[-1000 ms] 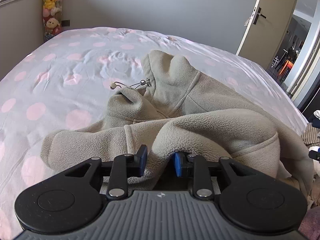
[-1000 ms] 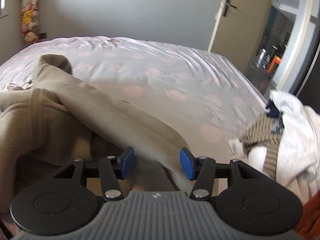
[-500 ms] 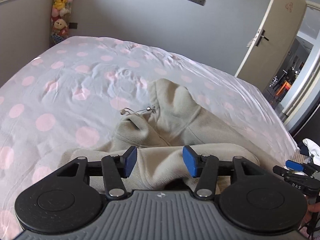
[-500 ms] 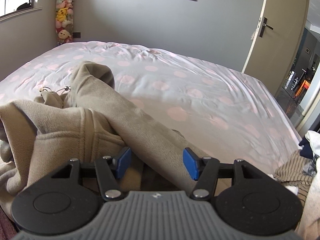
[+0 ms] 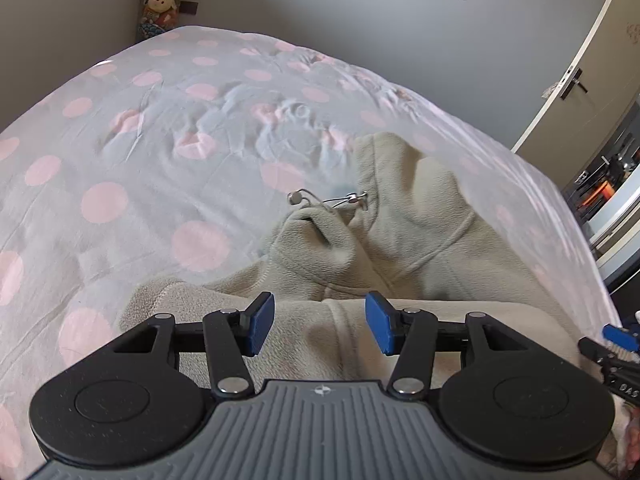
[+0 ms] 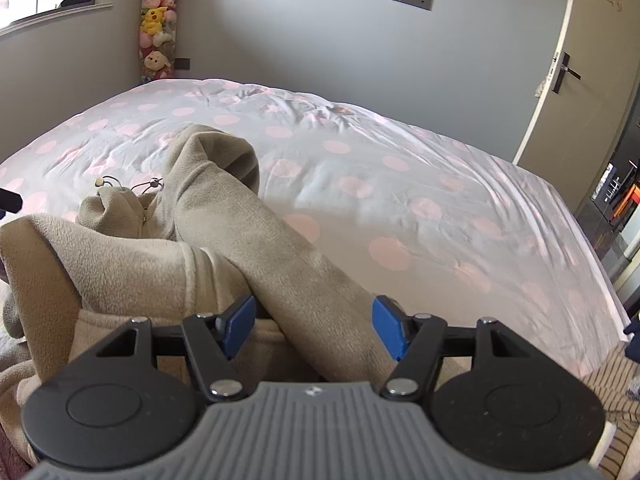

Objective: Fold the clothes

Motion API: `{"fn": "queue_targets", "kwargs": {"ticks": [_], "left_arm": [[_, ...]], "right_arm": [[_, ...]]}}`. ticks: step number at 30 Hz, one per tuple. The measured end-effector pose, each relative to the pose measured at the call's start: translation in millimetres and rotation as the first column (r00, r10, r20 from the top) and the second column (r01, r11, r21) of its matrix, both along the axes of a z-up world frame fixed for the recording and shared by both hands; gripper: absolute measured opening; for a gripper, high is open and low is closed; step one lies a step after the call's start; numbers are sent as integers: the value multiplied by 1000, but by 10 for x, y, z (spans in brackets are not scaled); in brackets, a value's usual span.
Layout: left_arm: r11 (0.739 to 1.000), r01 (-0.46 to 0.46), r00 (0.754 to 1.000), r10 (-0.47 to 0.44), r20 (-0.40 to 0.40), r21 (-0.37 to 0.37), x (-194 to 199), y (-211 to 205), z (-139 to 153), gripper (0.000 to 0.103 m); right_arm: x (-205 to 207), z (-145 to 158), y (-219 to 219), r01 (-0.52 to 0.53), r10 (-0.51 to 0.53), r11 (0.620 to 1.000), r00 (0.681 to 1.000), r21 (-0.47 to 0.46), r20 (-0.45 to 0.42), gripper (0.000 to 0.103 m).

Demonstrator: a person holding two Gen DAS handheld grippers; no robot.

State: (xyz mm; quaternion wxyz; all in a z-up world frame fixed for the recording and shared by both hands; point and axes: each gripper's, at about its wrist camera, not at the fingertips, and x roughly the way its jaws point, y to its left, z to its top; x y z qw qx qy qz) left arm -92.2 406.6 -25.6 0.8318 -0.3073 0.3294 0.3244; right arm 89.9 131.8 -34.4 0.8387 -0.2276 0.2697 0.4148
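Left wrist view: left gripper (image 5: 319,327) with blue pads spread, nothing pinched; beige fleece garment (image 5: 404,216) lies under and ahead of the jaws, a seam of it running between the pads without touching either. Beyond the fingertips, a crumpled fold of the fleece with an elastic drawcord and toggle (image 5: 352,199) poking out just past it. Garment sits on the bed (image 5: 160,120), a grey sheet with pink dots, which stretches ahead and off to the gripper's left. Tip of the other tool shows at the right edge, close to the fleece. Plush toys (image 5: 162,0) stacked in the far corner, door (image 5: 580,80) far right. Right wrist view: right gripper (image 6: 313,328), jaws opening; a long sleeve-like run of the fleece passes between the pads and away ahead-left, the pads standing clear of it. Bulk of the garment bunched to the gripper's left. A striped knit piece (image 6: 616,380) lies at the gripper's right, at the bed's edge.
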Motion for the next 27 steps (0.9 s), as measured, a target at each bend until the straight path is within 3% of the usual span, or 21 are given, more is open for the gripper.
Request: {"fn": "queue_targets", "kwargs": {"ticks": [10, 17, 18, 19, 20, 21, 26, 27], "left_arm": [[999, -32, 998, 31, -61, -7, 151, 332, -408, 48], [999, -26, 998, 25, -59, -28, 181, 425, -645, 48], [999, -25, 998, 24, -55, -30, 181, 434, -660, 48], [999, -25, 998, 23, -51, -32, 180, 441, -675, 48], [999, -26, 998, 24, -49, -35, 182, 448, -692, 48], [999, -26, 999, 25, -49, -37, 184, 453, -711, 48], [998, -29, 998, 26, -52, -53, 180, 460, -763, 48], [998, -31, 998, 28, -54, -56, 181, 465, -769, 48]], "right_arm": [[134, -112, 437, -56, 57, 997, 998, -45, 15, 75], [350, -248, 530, -12, 11, 998, 1000, -60, -15, 73], [373, -256, 527, -11, 9, 998, 1000, -56, -24, 63], [392, -265, 528, -9, 8, 998, 999, -59, -33, 29], [406, -282, 539, -2, 0, 997, 1000, -76, -31, 9], [418, -300, 542, 7, -9, 996, 1000, -93, -19, 1], [578, -302, 436, 25, -31, 996, 998, -91, -56, 1], [619, -285, 422, 23, -30, 996, 997, -87, -73, 7]]}}
